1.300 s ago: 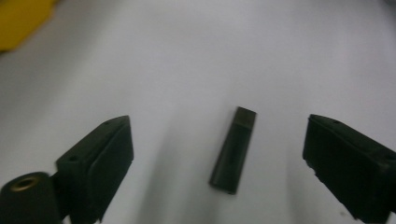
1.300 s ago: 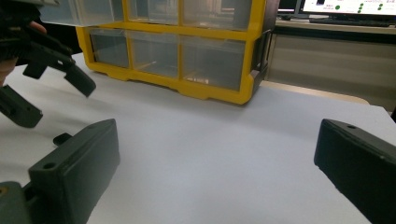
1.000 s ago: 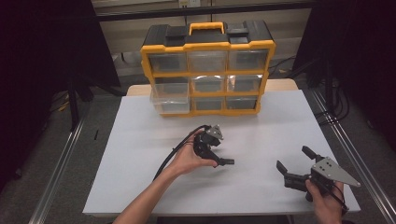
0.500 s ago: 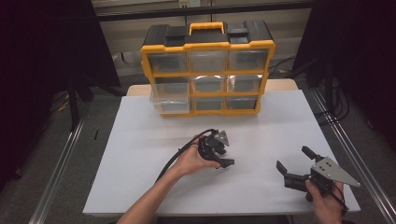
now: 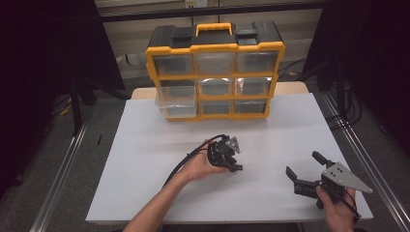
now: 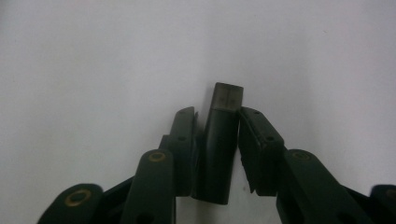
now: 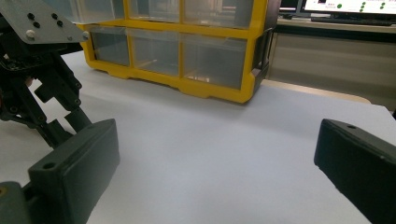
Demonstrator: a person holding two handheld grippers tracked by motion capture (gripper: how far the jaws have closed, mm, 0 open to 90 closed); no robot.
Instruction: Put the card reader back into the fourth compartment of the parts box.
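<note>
Black block (image 6: 219, 144) sits clamped between my left gripper's (image 5: 226, 155) jaws, at table (image 5: 145, 145) centre; my right gripper (image 5: 304, 170) rests spread wide at 4 o'clock, the yellow organizer (image 5: 215, 72) at 12.

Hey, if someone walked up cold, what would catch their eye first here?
Probably the yellow drawer organizer with clear drawers at the table's far edge, its bottom-left drawer pulled out slightly. Next, the left gripper at mid-table, jaws closed around a small dark block. The right gripper sits open near the front right corner.
</note>
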